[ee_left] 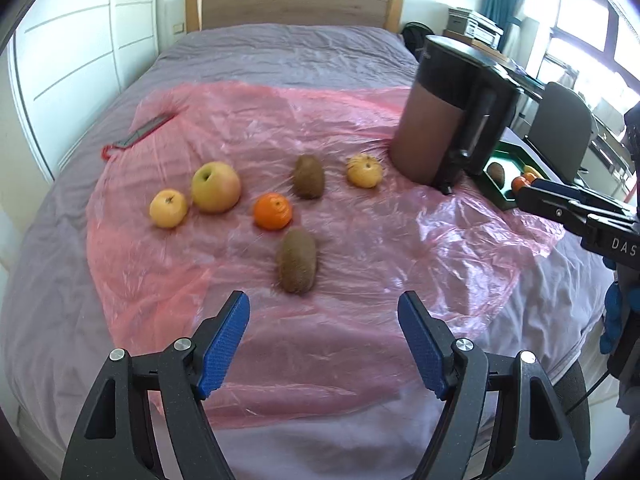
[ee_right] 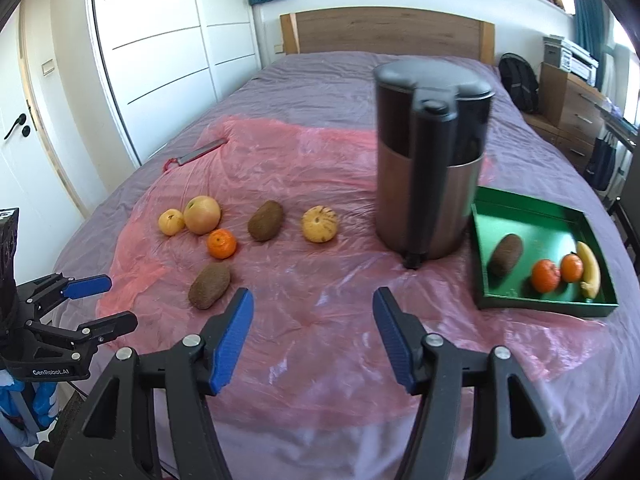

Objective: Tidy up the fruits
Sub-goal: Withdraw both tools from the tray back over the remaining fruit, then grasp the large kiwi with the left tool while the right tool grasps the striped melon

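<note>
On pink plastic sheet (ee_right: 320,280) over bed (ee_right: 320,76): six loose fruits, nearest a kiwi (ee_left: 298,261) at twelve o'clock of left gripper (ee_left: 324,344), spread, empty. At three o'clock of kettle (ee_right: 430,160), green tray (ee_right: 540,304) holding kiwi, two oranges, banana. Right gripper (ee_right: 313,336) spread, empty.

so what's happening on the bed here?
A person is sorting fruit with two handheld grippers. The left gripper and right gripper are both open and empty above the pink sheet. The green tray holds a kiwi, two oranges and a banana; six fruits remain out, nearest a kiwi.
</note>
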A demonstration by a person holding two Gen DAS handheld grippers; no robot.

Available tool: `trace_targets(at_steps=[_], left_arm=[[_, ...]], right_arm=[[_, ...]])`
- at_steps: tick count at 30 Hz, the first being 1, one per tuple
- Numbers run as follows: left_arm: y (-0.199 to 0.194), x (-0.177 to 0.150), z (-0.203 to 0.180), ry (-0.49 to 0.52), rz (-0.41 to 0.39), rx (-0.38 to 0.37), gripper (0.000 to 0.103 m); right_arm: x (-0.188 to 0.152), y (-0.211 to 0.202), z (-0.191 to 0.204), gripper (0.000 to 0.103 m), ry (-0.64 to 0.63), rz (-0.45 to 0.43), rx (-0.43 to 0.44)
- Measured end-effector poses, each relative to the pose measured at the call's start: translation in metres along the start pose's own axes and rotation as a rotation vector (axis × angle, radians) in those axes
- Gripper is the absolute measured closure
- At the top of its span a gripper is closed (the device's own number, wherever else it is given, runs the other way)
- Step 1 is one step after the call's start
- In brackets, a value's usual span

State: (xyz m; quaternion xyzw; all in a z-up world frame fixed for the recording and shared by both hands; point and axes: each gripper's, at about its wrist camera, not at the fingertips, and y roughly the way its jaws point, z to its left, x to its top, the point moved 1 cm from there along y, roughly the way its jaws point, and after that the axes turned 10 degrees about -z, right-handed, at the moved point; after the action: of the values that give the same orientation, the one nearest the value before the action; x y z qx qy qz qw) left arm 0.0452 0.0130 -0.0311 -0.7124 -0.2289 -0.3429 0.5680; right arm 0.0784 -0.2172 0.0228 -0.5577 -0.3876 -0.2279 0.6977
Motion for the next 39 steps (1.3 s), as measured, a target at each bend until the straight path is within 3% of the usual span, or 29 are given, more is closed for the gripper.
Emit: trace_targets(at_steps=[8, 15, 17, 19, 31, 39], left_arm=[[0.049, -0.001, 0.028, -0.067, 0.050, -0.003, 0.031], [0.101, -0.002, 0.038, -0.092, 0.093, -0.018, 0.032], [0.112, -0.004, 0.041, -0.095, 0.105, -0.021, 0.032], [0.123, -0.006, 0.042, -0.092, 0.118, -0.019, 0.032], [0.146, -0.012, 0.041, -0.058, 0.146, -0.007, 0.040], [0.151, -0.011, 0.043, -0.079, 0.159, -0.006, 0.045]], right_arm=[[0.009, 0.069, 0.017, 0.011, -0.044, 0.059, 0.042], [0.024, 0.137, 0.013, 0.010, -0.057, 0.094, 0.015], [0.027, 0.153, 0.011, 0.001, -0.058, 0.099, 0.006], [0.029, 0.165, 0.008, 0.000, -0.057, 0.103, -0.005], [0.027, 0.232, -0.001, 0.000, -0.060, 0.176, -0.064], [0.023, 0.254, -0.006, 0.000, -0.049, 0.211, -0.061]])
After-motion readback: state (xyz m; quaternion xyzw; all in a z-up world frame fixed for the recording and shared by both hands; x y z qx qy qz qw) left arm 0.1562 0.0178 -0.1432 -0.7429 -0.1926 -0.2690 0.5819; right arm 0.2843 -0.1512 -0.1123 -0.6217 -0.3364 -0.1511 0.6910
